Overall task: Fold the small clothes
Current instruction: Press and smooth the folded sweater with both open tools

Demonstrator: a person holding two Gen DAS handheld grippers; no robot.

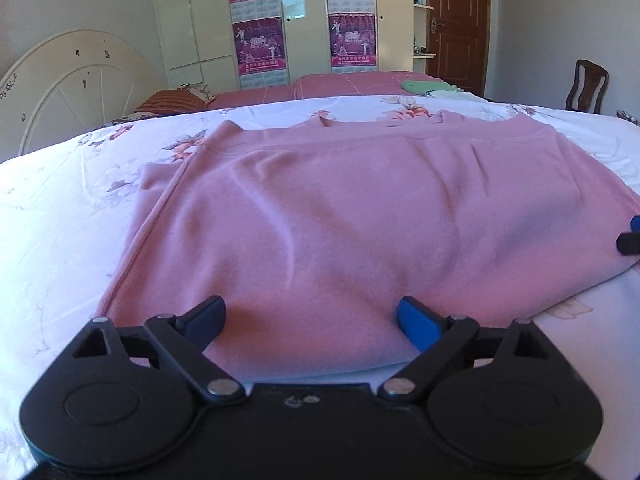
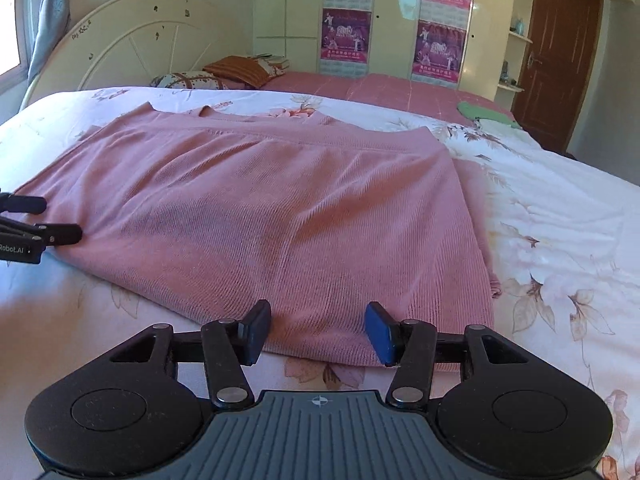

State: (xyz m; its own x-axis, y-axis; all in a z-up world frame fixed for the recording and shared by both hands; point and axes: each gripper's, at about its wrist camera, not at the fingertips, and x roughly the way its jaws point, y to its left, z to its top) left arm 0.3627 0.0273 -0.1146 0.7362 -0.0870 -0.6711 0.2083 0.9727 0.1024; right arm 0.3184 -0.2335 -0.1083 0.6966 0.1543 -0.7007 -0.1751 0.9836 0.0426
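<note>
A pink knit garment [image 1: 340,216] lies folded flat on the bed; it also shows in the right wrist view [image 2: 280,208]. My left gripper [image 1: 312,322] is open, its fingers either side of the garment's near folded edge, not closed on it. My right gripper [image 2: 318,330] is open at the near edge of the garment towards its right corner. The right gripper's fingertips [image 1: 630,236] show at the right edge of the left wrist view. The left gripper's fingers [image 2: 44,220] show at the left edge of the right wrist view.
The white floral bedsheet [image 2: 560,240] spreads around the garment. A green cloth [image 1: 428,87] lies on the red cover at the far end. Pillows [image 2: 224,74] sit by the white headboard [image 1: 68,80]. A wardrobe, a brown door [image 2: 560,52] and a chair [image 1: 586,86] stand behind.
</note>
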